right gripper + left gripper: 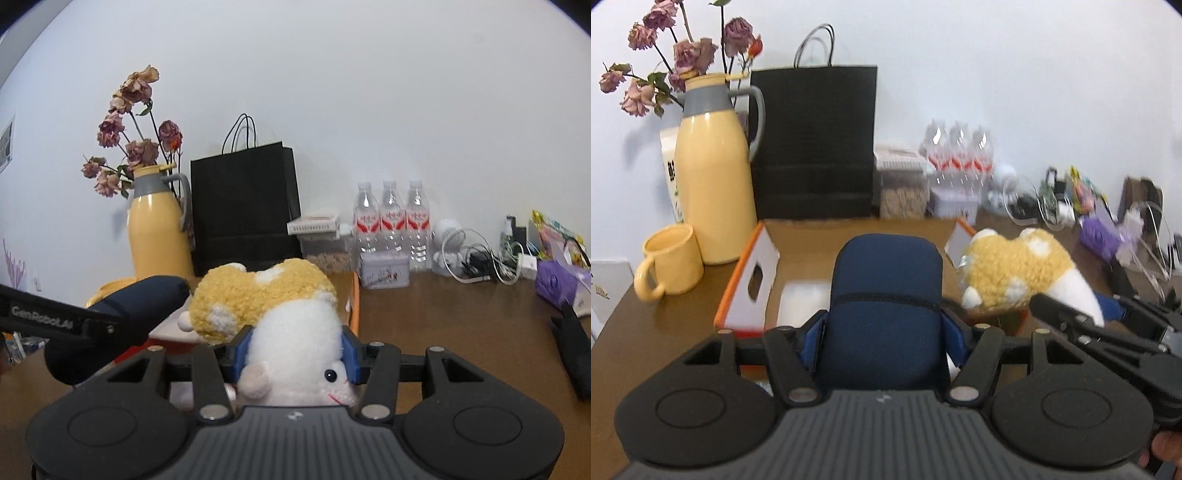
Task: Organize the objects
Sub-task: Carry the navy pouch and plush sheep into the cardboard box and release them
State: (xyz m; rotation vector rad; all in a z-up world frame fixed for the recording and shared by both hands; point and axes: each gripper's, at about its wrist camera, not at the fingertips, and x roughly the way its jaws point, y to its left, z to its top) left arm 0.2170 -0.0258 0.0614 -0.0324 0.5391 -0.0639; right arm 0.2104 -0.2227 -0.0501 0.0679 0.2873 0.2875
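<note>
A dark blue padded pouch point(886, 273) stands upright between the blue pads of my left gripper point(884, 328), which is shut on it, just in front of and above an open cardboard box point(857, 236) with orange-edged flaps. A white packet point(803, 302) lies inside the box. To the right a yellow and white plush toy point(1008, 273) hangs over the box's right flap. In the right wrist view my right gripper point(295, 350) is shut on the plush toy point(266, 291) at its white belly, face toward the camera. The pouch point(140, 299) shows at the left there.
A yellow thermos jug point(713, 177) with dried roses and a yellow mug point(670, 262) stand left of the box. A black paper bag point(812, 140) is behind it. Along the wall are water bottles point(391, 221), tangled cables point(476, 258) and a purple pack point(557, 284).
</note>
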